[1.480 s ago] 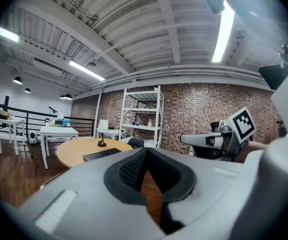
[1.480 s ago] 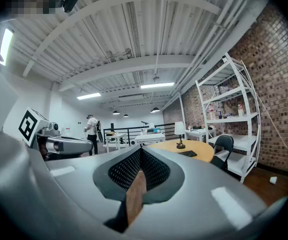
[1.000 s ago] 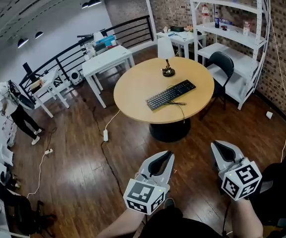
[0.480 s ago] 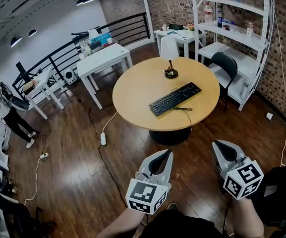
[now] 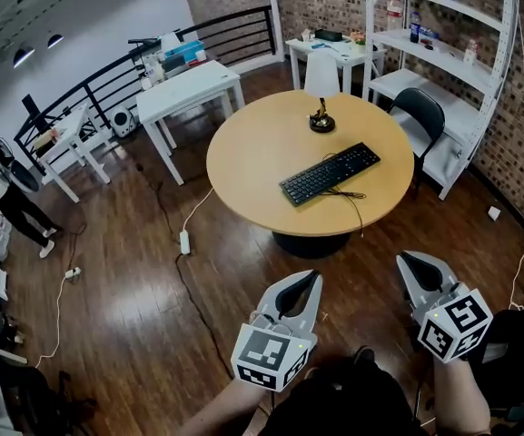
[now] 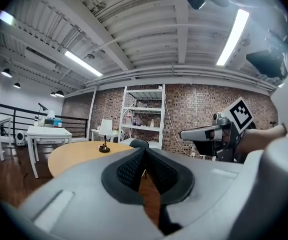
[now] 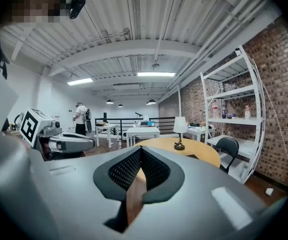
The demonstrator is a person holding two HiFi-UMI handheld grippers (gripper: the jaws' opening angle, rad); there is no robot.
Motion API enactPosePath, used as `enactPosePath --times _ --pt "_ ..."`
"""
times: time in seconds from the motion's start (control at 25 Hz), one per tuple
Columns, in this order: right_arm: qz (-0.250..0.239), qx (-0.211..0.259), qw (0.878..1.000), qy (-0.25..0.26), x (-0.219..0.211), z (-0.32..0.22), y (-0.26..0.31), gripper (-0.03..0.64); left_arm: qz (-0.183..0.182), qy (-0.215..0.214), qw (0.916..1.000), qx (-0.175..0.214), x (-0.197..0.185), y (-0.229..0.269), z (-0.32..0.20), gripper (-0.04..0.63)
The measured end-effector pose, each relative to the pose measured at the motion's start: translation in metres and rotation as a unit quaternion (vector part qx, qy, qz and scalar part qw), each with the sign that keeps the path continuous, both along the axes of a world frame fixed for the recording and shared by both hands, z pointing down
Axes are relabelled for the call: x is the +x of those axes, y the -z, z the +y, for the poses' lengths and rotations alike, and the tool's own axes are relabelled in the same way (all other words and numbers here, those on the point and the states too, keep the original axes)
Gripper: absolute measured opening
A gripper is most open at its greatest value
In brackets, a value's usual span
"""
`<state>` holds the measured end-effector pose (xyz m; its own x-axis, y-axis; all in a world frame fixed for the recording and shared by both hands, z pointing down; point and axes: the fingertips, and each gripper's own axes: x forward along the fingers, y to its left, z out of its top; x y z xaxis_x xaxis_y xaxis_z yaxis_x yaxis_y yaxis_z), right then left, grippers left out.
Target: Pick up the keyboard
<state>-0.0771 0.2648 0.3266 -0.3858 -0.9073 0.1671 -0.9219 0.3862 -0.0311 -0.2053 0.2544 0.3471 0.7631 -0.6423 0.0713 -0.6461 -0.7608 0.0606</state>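
Note:
A black keyboard (image 5: 330, 173) lies at an angle on the round wooden table (image 5: 243, 175), its cable trailing over the near edge. Both grippers hang over the floor, well short of the table. My left gripper (image 5: 311, 278) is shut and empty, its pads closed together in the left gripper view (image 6: 144, 151). My right gripper (image 5: 407, 258) is also shut with nothing in it, as the right gripper view confirms (image 7: 140, 151). Neither gripper view shows the keyboard clearly; both see the table top (image 7: 201, 153) ahead.
A small white-shaded lamp (image 5: 321, 84) stands on the table behind the keyboard. A black chair (image 5: 422, 116) and white shelving (image 5: 452, 57) are at the right, white tables (image 5: 189, 84) behind. A power strip (image 5: 184, 242) and cables lie on the floor. A person (image 5: 3, 189) stands far left.
The table and keyboard have come nearer and shifted slightly right in the head view. Both grippers have moved forward with me, still shut and level.

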Motion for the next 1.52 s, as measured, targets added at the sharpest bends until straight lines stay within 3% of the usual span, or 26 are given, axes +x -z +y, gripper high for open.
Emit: enactPosePath --times 0.16,0.44,0.64,0.88,1.52 --pt "-0.003 -0.003 1.000 -0.001 0.007 -0.017 0.002 0.002 -0.001 -0.002 1.0000 -0.006 0.005 -0.001 -0.013 0.000" --pt "-0.015 0.022 1.000 0.011 0.030 -0.044 0.005 0.002 -0.019 0.013 0.9995 0.022 0.033 0.004 -0.044 0.000" --pt "-0.005 0.037 0.999 0.016 0.060 -0.078 0.003 0.002 -0.045 0.035 0.9984 0.000 0.063 -0.006 -0.080 0.000" --pt "0.003 0.050 0.998 0.025 0.094 -0.122 0.013 0.002 -0.032 0.037 0.9987 0.011 0.093 0.007 -0.117 0.000" --pt "-0.021 0.031 0.996 0.076 0.182 -0.235 0.000 0.002 -0.038 0.106 0.9927 -0.043 0.155 -0.017 -0.223 0.000"
